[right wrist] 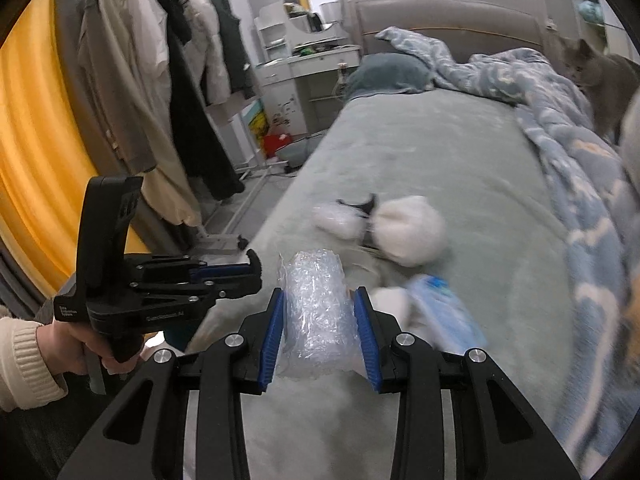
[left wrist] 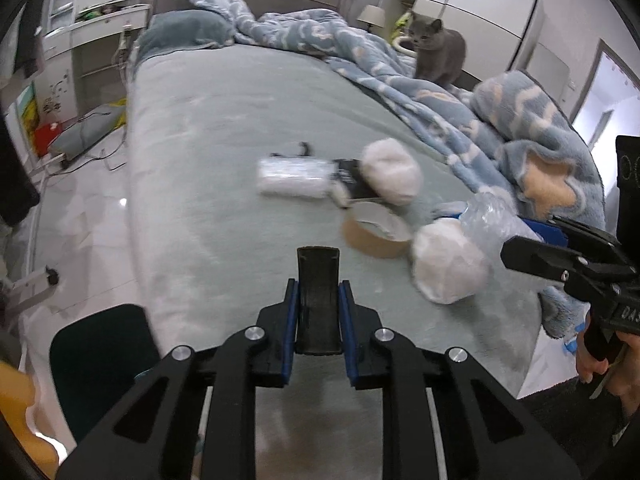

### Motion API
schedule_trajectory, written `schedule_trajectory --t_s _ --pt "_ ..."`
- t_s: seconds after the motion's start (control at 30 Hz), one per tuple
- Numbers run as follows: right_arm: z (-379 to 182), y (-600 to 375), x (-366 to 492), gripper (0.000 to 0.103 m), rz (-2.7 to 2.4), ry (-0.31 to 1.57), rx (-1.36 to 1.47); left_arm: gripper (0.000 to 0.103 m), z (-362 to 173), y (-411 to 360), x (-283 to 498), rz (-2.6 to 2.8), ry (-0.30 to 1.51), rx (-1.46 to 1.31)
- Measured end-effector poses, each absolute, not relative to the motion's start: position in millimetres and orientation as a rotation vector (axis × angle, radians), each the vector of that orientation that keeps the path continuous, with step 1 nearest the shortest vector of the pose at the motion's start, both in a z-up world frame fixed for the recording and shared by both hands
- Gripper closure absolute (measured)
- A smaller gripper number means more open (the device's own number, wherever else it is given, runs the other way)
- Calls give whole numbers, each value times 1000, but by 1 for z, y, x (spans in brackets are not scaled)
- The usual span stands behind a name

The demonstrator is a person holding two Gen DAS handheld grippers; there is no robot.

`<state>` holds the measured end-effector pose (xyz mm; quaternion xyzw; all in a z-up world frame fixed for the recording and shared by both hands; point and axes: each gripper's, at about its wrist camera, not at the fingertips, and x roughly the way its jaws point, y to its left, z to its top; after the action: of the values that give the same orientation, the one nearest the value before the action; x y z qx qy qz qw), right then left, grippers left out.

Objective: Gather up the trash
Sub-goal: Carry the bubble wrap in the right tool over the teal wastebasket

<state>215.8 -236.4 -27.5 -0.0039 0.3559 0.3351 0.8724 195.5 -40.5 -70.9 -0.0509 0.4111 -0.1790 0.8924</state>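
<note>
Trash lies on the grey-green bed [left wrist: 224, 120]: a clear wrapped packet [left wrist: 294, 178], a black packet [left wrist: 352, 182], two white crumpled balls [left wrist: 394, 170] [left wrist: 450, 266], and a brown tape roll [left wrist: 376, 230]. My left gripper [left wrist: 318, 304] is shut on a flat black piece [left wrist: 318, 300] above the bed's near edge. My right gripper [right wrist: 318, 334] is shut on a roll of clear bubble wrap [right wrist: 316, 316]; it shows in the left wrist view [left wrist: 488, 216] too. A blue-white packet [right wrist: 444, 312] lies right of it.
A grey cat [left wrist: 438, 50] stands at the far right on a rumpled blue blanket [left wrist: 520, 128]. A pillow [left wrist: 184, 32] lies at the headboard. A dark bin [left wrist: 100, 364] stands on the floor at left. Clothes [right wrist: 160, 80] hang by a yellow curtain [right wrist: 36, 140].
</note>
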Motion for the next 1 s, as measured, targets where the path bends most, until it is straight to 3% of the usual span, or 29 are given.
schedule_trajectory --t_s 0.37,1.0 --pt "-25 -164 223 67 784 755 -36 82 -78 41 192 -208 889 -192" --pt "-32 -72 230 67 898 801 -34 82 -135 122 174 -77 1121 -283"
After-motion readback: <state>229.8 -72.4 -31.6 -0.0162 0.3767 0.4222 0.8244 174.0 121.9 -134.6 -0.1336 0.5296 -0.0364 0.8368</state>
